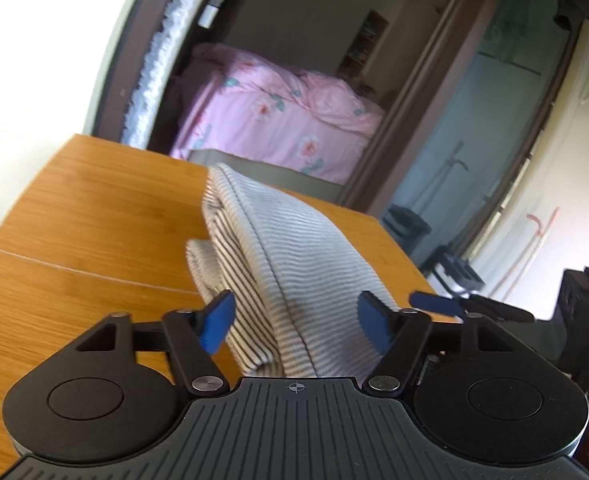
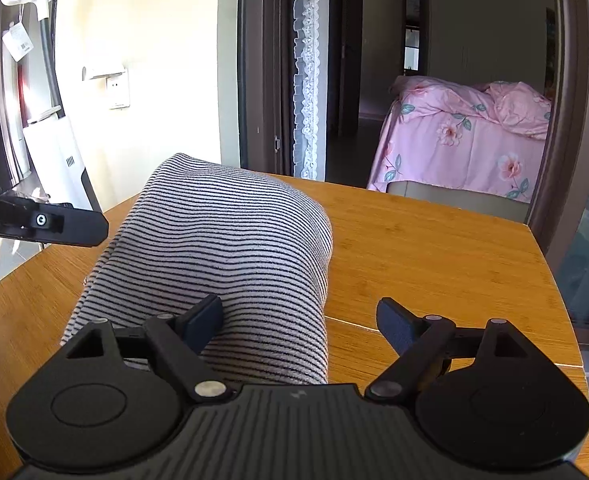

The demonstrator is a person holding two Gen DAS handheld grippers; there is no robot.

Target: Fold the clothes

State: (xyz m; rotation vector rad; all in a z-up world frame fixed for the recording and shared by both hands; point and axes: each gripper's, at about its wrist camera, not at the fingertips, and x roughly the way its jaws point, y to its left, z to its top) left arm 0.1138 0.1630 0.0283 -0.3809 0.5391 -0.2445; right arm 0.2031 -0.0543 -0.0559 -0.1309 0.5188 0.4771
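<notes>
My black-and-white striped knit garment (image 2: 214, 264) lies as a thick folded bundle on the orange bamboo table (image 2: 434, 248), between my two tools. My left gripper (image 1: 294, 320) gapes wide around its near end, gripping nothing; my right gripper (image 2: 298, 320) stands equally wide, its left finger against the cloth. I judge the fold made or nearly so. Bare tabletop spreads right; the far edge lies beyond the bundle.

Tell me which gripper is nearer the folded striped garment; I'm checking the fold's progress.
Left, narrowly. The left gripper straddles the striped garment, open fingers on both sides. The right gripper, also open, has only one finger over it, the other above bare table.
</notes>
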